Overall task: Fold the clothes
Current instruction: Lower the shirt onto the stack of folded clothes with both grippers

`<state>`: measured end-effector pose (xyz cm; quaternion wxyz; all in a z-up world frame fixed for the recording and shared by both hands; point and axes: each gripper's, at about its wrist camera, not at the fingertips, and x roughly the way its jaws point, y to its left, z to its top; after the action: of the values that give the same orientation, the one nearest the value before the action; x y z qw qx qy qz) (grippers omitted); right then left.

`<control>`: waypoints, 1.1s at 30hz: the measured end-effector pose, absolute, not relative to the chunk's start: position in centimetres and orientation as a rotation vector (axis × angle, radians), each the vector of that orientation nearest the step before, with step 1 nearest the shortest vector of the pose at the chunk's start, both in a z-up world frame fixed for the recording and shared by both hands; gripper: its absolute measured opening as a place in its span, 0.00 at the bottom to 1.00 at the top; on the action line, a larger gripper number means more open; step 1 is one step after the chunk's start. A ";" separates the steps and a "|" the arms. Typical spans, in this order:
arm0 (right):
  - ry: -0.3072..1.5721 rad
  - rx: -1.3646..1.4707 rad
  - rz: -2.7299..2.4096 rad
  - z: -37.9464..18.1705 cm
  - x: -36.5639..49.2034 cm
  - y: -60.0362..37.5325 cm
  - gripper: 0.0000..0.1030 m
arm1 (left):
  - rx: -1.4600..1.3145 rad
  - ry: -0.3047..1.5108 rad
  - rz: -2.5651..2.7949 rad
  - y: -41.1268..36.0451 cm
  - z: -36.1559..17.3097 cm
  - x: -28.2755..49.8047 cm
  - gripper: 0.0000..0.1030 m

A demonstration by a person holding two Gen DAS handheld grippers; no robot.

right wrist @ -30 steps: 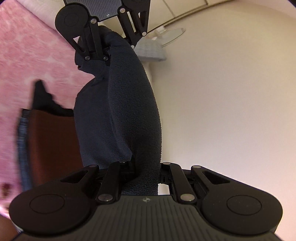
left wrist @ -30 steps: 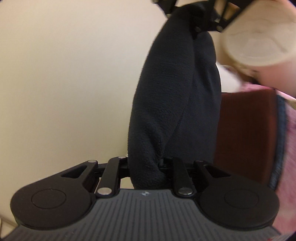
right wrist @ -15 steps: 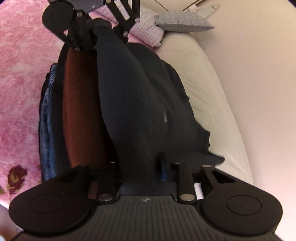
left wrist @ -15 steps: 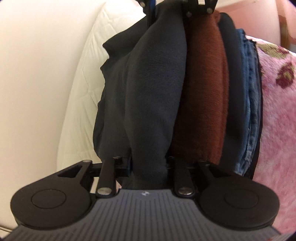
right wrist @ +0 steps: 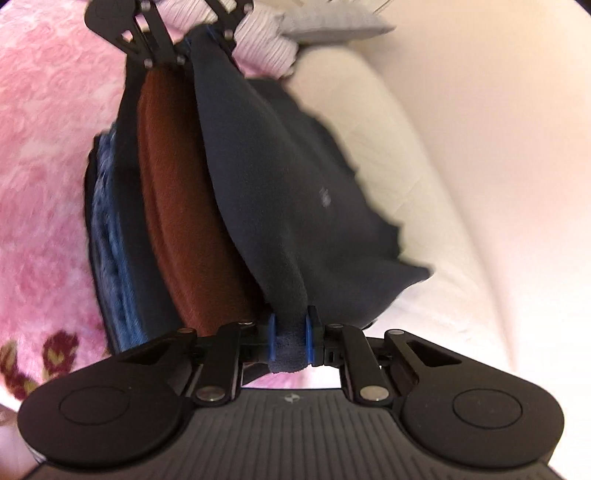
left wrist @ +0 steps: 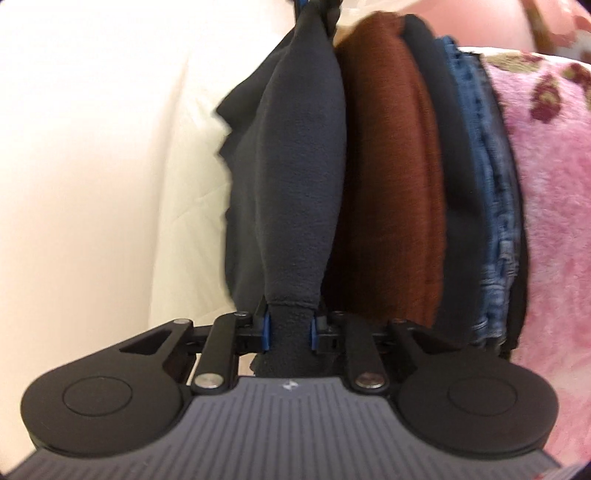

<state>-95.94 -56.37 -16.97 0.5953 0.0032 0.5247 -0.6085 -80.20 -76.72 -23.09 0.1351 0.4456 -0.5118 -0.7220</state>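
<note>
Your left gripper point(left wrist: 290, 330) is clamped on one end of the dark fleece garment point(left wrist: 299, 177), its jaws closing, the blue pads pressing a bunched fold from both sides. The garment stretches straight ahead of it to your right gripper point(left wrist: 317, 7), seen at the far end. To the right of the left gripper lies the stack of folded clothes: a rust-brown piece point(left wrist: 391, 184), a black piece point(left wrist: 461, 206) and blue denim point(left wrist: 495, 206), all on the pink floral blanket point(left wrist: 554, 184). To its left is the cream quilted mattress point(left wrist: 192, 192).

Your right gripper point(right wrist: 289, 341) is likewise clamped on the garment point(right wrist: 295, 206), jaws closing on a rolled edge between the pads. The left gripper point(right wrist: 184, 55) holds the opposite end ahead. A striped pillow point(right wrist: 266, 59) lies beyond it.
</note>
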 end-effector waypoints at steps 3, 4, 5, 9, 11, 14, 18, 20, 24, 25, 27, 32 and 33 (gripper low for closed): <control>1.212 0.001 -1.392 -16.7 -95.0 -55.5 0.12 | 1.343 -1.491 -2.101 -76.4 -25.1 -79.3 0.16; 1.228 0.007 -1.367 -17.3 -94.7 -55.3 0.12 | 1.363 -1.500 -2.102 -76.2 -25.9 -79.0 0.18; 1.250 0.013 -1.345 -18.3 -94.5 -55.1 0.13 | 1.361 -1.513 -2.099 -75.8 -26.4 -78.7 0.21; 1.266 0.011 -1.350 -19.2 -94.6 -54.8 0.17 | 1.345 -1.444 -2.109 -75.0 -25.2 -77.7 0.29; 1.276 0.008 -1.349 -19.0 -94.6 -54.9 0.17 | 1.354 -1.419 -2.114 -75.0 -24.6 -76.9 0.30; 1.286 0.017 -1.358 -18.3 -94.7 -54.2 0.19 | 1.352 -1.369 -2.121 -74.8 -23.3 -75.3 0.30; 1.274 0.049 -1.385 -18.1 -93.5 -54.4 0.29 | 1.299 -1.287 -2.161 -74.4 -21.3 -73.0 0.30; 1.240 0.070 -1.400 -17.4 -93.3 -54.0 0.30 | 1.237 -1.250 -2.216 -73.8 -20.1 -72.2 0.30; 1.151 0.091 -1.432 -16.0 -92.6 -54.4 0.30 | 1.120 -1.164 -2.262 -73.1 -17.7 -72.0 0.30; 1.135 0.089 -1.440 -15.7 -92.5 -55.0 0.30 | 1.104 -1.128 -2.267 -73.2 -17.2 -72.1 0.30; 1.109 0.087 -1.449 -15.5 -92.3 -56.2 0.30 | 1.088 -1.042 -2.281 -73.8 -16.7 -73.0 0.30; 1.082 0.137 -1.425 -16.3 -92.5 -58.3 0.30 | 1.256 -0.932 -2.323 -75.0 -19.0 -75.4 0.27; 1.098 0.153 -1.408 -16.7 -92.6 -58.3 0.30 | 1.280 -0.979 -2.320 -74.8 -19.8 -75.5 0.27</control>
<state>-92.63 -58.35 -16.74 0.6246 0.0668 0.4786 -0.6136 -75.47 -74.75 -19.77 0.1579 0.4474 -0.3423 -0.8110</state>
